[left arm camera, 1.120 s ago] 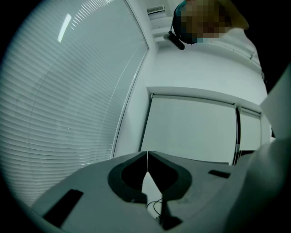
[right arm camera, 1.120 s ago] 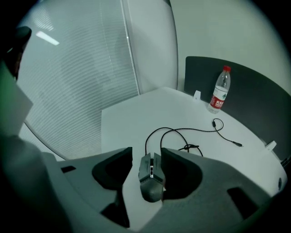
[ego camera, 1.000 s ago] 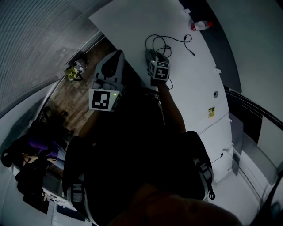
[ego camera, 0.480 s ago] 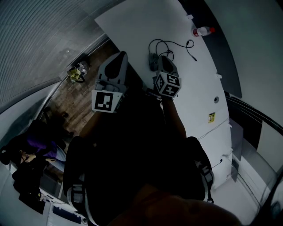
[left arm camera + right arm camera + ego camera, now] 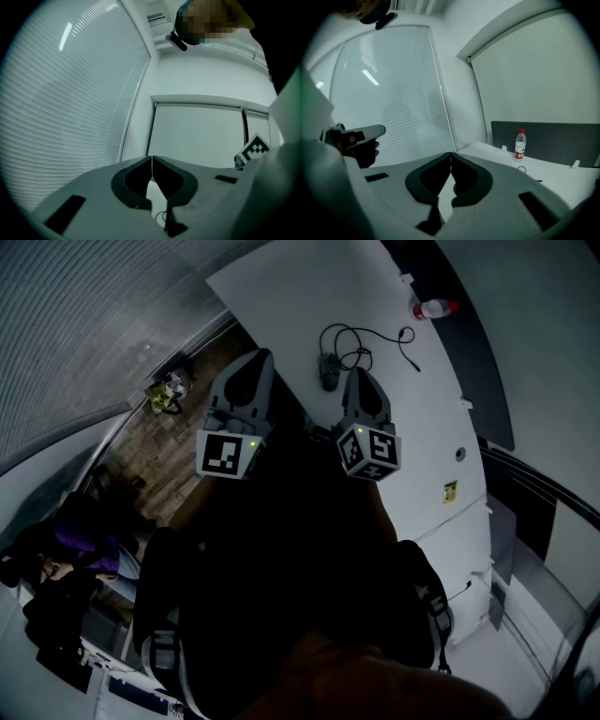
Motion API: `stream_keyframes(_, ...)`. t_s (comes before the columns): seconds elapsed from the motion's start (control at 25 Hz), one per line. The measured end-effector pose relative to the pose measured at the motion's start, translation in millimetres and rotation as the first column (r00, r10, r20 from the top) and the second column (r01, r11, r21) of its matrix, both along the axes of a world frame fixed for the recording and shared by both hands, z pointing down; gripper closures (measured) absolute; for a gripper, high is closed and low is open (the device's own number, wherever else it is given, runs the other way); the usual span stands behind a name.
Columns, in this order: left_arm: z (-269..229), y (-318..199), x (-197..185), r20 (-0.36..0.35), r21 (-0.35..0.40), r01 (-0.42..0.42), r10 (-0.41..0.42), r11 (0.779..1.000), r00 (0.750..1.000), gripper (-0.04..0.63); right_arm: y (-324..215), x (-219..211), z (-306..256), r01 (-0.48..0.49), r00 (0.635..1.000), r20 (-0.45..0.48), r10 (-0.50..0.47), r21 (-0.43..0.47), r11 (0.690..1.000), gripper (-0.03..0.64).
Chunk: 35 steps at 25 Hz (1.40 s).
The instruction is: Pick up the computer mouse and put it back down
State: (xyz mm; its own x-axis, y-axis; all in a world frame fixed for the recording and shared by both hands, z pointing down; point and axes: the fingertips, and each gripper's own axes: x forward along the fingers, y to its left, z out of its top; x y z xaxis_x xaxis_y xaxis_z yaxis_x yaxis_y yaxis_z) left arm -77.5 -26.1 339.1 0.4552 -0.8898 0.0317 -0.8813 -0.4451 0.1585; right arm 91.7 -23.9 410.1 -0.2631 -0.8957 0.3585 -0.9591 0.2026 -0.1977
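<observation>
The dark computer mouse (image 5: 327, 370) lies on the white table (image 5: 300, 287), its black cable (image 5: 361, 337) looped behind it. My right gripper (image 5: 360, 374) hangs raised just right of the mouse, apart from it. Its jaws have just been closing and now stand shut (image 5: 450, 153) with nothing between them. My left gripper (image 5: 259, 358) hovers off the table's left edge, above the floor, with its tips meeting (image 5: 152, 157) and nothing held. A bit of the cable (image 5: 161, 216) shows below the left jaws.
A plastic bottle with a red cap (image 5: 433, 307) (image 5: 519, 144) stands at the table's far side by a dark partition (image 5: 543, 133). Wooden floor (image 5: 159, 446) lies left of the table. Another person (image 5: 66, 559) sits at lower left. White blinds (image 5: 70, 103) fill the wall.
My right gripper has lifted up and back from the mouse, towards the camera. The mouse stays on the table, now uncovered. The left gripper has kept its place.
</observation>
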Motion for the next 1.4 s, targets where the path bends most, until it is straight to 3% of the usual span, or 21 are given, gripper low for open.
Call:
stream_keyframes(0.56,3,4,-1,-0.004,-0.011,-0.007,0.007,1.0,1.0,0.588,17,-11,-46,0.011,0.999,0.032,-0.014,0.098,0.995,0.617)
stream_keyframes(1.4,4,0,5,-0.005,-0.017,-0.014,0.014,1.0,1.0,0.588,17,-8,-48,0.021,1.0,0.017,-0.023,0.114,0.993,0.617)
